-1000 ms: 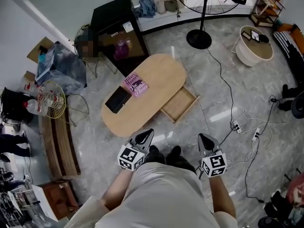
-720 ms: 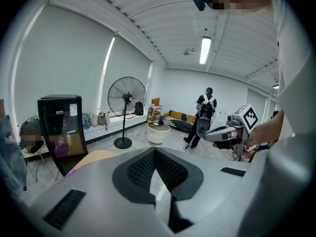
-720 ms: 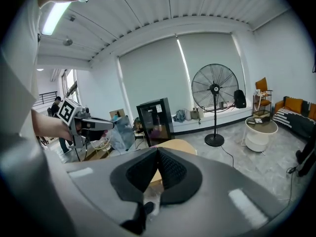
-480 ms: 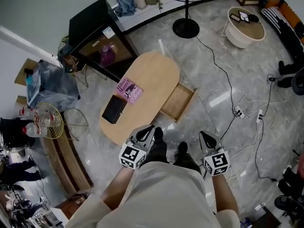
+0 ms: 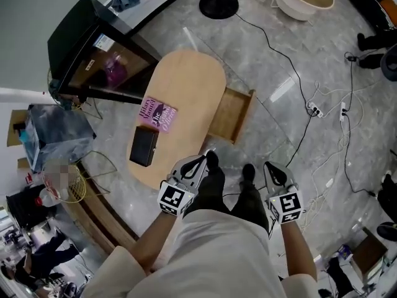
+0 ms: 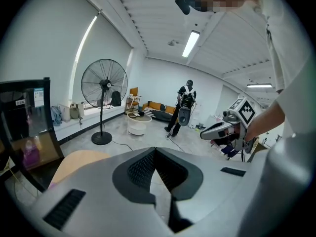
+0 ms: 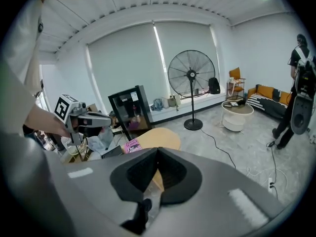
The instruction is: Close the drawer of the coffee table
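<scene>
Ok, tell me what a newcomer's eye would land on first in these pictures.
The oval wooden coffee table sits in the middle of the head view, with its drawer pulled out on the right side. A pink book and a flat black box lie on its top. Nearest the camera, the left gripper and right gripper flank the person's legs, both with jaws together and empty.

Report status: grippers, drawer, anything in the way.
Left gripper and right gripper shut, empty. Drawer open, out of the table's side, untouched. Nothing seen blocking it; power strip off to its right.
</scene>
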A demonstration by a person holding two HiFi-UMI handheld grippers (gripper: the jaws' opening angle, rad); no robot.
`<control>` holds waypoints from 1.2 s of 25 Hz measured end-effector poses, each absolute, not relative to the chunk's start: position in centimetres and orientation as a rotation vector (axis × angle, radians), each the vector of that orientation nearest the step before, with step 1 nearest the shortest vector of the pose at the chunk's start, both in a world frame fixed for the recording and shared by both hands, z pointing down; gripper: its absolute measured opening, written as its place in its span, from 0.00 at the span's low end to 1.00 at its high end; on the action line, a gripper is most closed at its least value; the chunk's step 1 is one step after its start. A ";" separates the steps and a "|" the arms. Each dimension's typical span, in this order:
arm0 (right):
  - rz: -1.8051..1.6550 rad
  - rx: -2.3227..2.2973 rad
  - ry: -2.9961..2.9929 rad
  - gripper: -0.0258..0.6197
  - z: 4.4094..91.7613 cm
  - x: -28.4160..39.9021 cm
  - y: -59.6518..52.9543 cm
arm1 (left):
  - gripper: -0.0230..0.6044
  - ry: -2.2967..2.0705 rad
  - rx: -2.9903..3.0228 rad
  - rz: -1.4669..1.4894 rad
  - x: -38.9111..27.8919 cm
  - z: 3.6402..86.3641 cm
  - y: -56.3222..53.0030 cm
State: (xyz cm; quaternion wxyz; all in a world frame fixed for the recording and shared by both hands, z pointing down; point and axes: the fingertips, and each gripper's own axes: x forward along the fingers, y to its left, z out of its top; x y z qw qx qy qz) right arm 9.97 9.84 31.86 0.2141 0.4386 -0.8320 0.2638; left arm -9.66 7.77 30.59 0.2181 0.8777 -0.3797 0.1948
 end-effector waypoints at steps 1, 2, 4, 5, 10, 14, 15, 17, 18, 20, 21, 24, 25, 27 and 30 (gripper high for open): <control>0.757 1.225 -2.293 0.06 32.7 9.9 9.7 | 0.05 -1.037 2.428 0.543 -9.7 31.4 7.4; 0.781 1.232 -2.280 0.06 33.5 9.8 9.6 | 0.05 -1.024 2.427 0.548 -9.6 32.2 7.0; 0.825 1.244 -2.260 0.06 35.2 9.7 9.3 | 0.05 -1.001 2.425 0.566 -9.4 33.9 6.3; 0.846 1.249 -2.250 0.06 36.1 9.6 9.2 | 0.05 -0.990 2.422 0.576 -9.3 34.9 6.1; 0.950 1.266 -2.192 0.06 41.5 9.3 8.7 | 0.05 -0.936 2.386 0.616 -9.1 39.7 5.5; 1.021 1.282 -2.167 0.06 46.0 9.1 7.7 | 0.05 -0.928 2.350 0.636 -8.9 43.6 5.1; 1.041 1.283 -2.160 0.06 47.3 9.0 7.6 | 0.05 -0.927 2.342 0.641 -8.9 44.5 5.0; 1.076 1.282 -2.147 0.06 49.7 8.9 7.5 | 0.05 -0.928 2.328 0.648 -8.9 46.3 4.8; 1.089 1.282 -2.140 0.06 50.9 8.9 7.4 | 0.05 -0.929 2.320 0.650 -8.9 47.2 4.7; 1.112 1.285 -2.131 0.06 53.2 8.7 7.1 | 0.05 -0.926 2.309 0.654 -8.8 49.1 4.5; 1.123 1.290 -2.128 0.06 54.3 8.6 6.9 | 0.05 -0.923 2.305 0.659 -8.7 50.0 4.5; 1.158 1.299 -2.122 0.06 57.6 8.5 6.6 | 0.05 -0.917 2.294 0.673 -8.6 52.6 4.5; 1.165 1.296 -2.120 0.06 58.7 8.5 6.5 | 0.05 -0.916 2.291 0.675 -8.5 53.4 4.5; 1.170 1.282 -2.119 0.06 61.0 8.5 6.3 | 0.05 -0.912 2.287 0.672 -8.1 54.9 4.5; 1.176 1.253 -2.116 0.06 64.5 8.4 6.3 | 0.05 -0.912 2.274 0.664 -7.7 57.3 5.0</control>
